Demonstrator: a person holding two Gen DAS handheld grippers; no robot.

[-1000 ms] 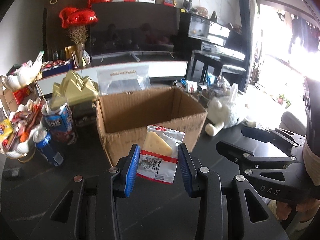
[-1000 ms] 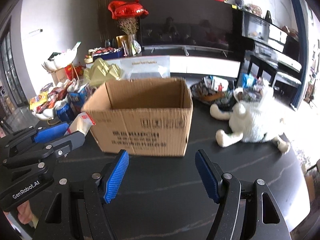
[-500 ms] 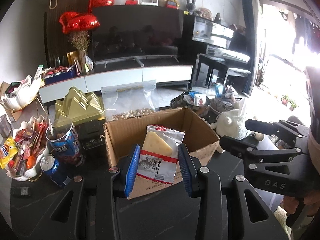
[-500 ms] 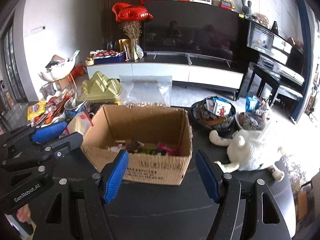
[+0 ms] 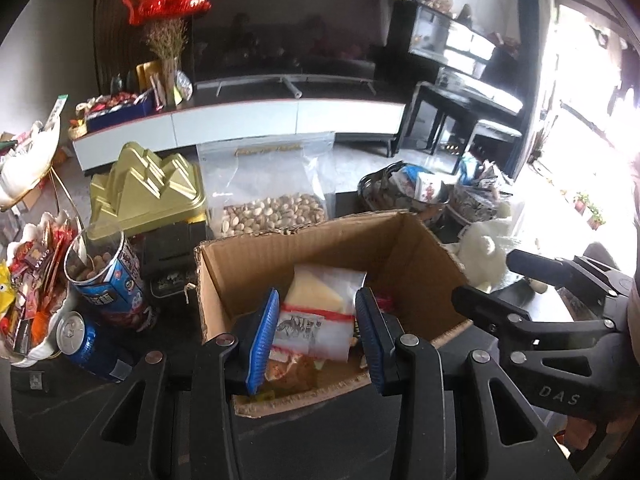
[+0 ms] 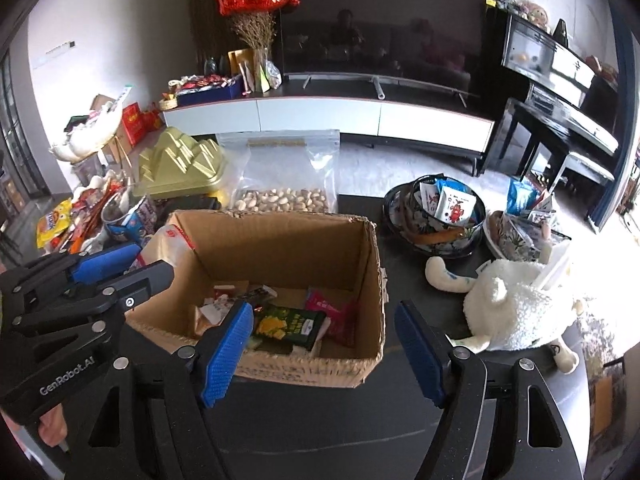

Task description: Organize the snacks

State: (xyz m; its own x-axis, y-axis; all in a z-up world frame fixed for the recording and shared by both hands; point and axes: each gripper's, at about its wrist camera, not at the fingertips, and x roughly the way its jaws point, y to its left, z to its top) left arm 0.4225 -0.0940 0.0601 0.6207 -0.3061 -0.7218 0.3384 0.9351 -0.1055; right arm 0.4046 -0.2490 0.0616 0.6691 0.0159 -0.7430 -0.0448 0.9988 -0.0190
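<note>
My left gripper (image 5: 316, 320) is shut on a clear snack packet (image 5: 314, 322) with a yellow cake and a red stripe. It holds the packet over the open cardboard box (image 5: 420, 248). In the right wrist view the same packet (image 6: 170, 242) hangs at the box's (image 6: 280, 240) left rim, with the left gripper (image 6: 120, 264) behind it. Several snack packs (image 6: 292, 322) lie inside the box. My right gripper (image 6: 324, 344) hovers at the box's near wall. Its jaws are opening with nothing held between them. It also shows at the right (image 5: 492, 278) of the left wrist view.
A bag of pistachios (image 6: 280, 196) and a gold box (image 6: 180, 164) stand behind the cardboard box. Cans (image 5: 104, 280) and a snack-filled dish (image 5: 28, 304) sit on the left. Bowls of packets (image 6: 440, 216) and a white plush toy (image 6: 512, 308) lie on the right.
Both grippers have moved forward to the box, so its inside now shows. The held packet went from in front of the box to over its opening. The right jaws stand slightly wider.
</note>
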